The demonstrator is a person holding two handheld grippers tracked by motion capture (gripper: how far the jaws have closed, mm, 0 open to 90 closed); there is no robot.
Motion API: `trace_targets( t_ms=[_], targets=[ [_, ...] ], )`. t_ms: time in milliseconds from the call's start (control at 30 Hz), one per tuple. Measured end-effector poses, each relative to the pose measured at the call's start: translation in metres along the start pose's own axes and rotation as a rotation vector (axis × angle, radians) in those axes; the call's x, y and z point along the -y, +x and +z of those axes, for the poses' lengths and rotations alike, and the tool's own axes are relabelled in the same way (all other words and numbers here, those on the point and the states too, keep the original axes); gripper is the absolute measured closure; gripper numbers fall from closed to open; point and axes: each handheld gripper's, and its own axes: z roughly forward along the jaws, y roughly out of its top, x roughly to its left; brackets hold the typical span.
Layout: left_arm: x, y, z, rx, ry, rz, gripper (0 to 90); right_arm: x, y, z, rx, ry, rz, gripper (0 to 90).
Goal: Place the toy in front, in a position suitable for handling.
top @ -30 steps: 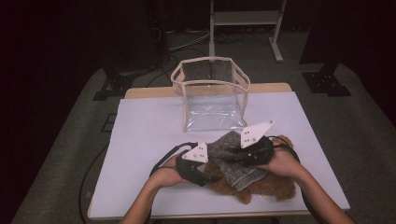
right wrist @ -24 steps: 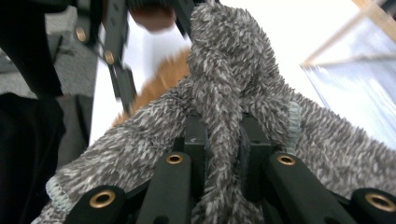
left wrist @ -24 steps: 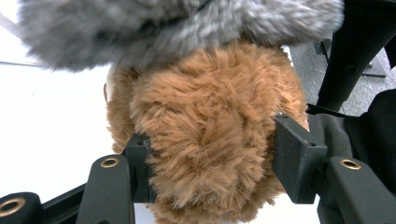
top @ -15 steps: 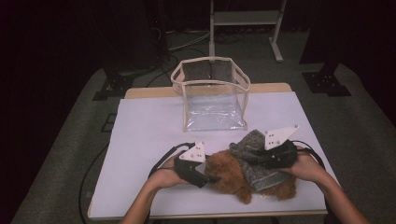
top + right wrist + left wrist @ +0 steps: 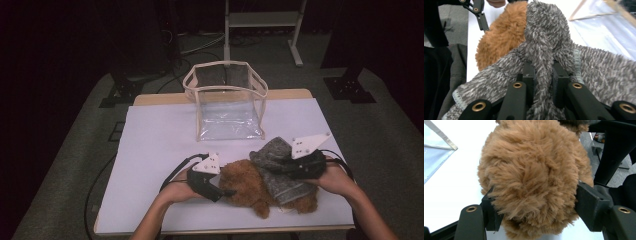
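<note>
the left gripper (image 5: 227,192) is clamping its jaws around the brown plush toy (image 5: 534,177), which is lying on the tabletop (image 5: 160,145) near its front edge, while the right gripper (image 5: 280,167) is pinching a fold of the grey fleece garment (image 5: 546,45) draped over it. best to be holding the toy firm and drawing the fleece off slowly, away from the clear bag (image 5: 227,105).

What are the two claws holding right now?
Left claw: closed on the brown plush toy.
Right claw: closed on a fold of the grey cloth.
</note>
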Motion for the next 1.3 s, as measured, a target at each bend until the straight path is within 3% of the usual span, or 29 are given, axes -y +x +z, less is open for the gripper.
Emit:
trace_targets(
  t_ms=[133,167,400,633,667,800,833,1000,1133,1300],
  targets=[
    [0.0,0.0,0.0,-0.002,0.003,0.004,30.9,0.016,-0.004,-0.018,0.033,0.003,0.038,76.1],
    [-0.001,0.0,0.0,-0.001,0.004,0.005,30.8,0.031,-0.006,-0.029,0.047,-0.002,0.088,76.1],
    [-0.003,-0.001,0.0,0.0,0.014,0.01,30.8,0.065,-0.01,-0.05,0.084,-0.02,0.173,75.9],
    [-0.002,0.001,0.001,0.004,0.005,0.001,30.7,0.051,-0.007,-0.044,0.076,-0.032,0.14,75.6],
    [-0.002,0.002,0.002,0.008,-0.006,-0.007,30.6,0.041,-0.006,-0.037,0.06,-0.039,0.119,75.6],
    [-0.002,0.002,0.002,0.007,-0.006,-0.002,30.0,0.03,-0.005,-0.024,0.038,-0.035,0.092,75.7],
    [-0.001,0.002,0.001,0.004,-0.01,-0.002,28.9,0.028,-0.005,-0.018,0.046,-0.003,0.075,75.8],
    [0.001,0.002,0.001,0.001,-0.023,-0.002,24.6,0.036,-0.005,-0.019,0.056,0.014,0.075,76.3],
    [0.006,0.003,0.001,-0.006,-0.02,-0.02,19.8,0.054,-0.008,-0.026,0.05,-0.028,0.117,76.6],
    [0.007,0.004,0.004,-0.001,-0.016,-0.029,16.9,0.058,-0.009,-0.027,0.047,-0.042,0.131,76.6]
  ],
)
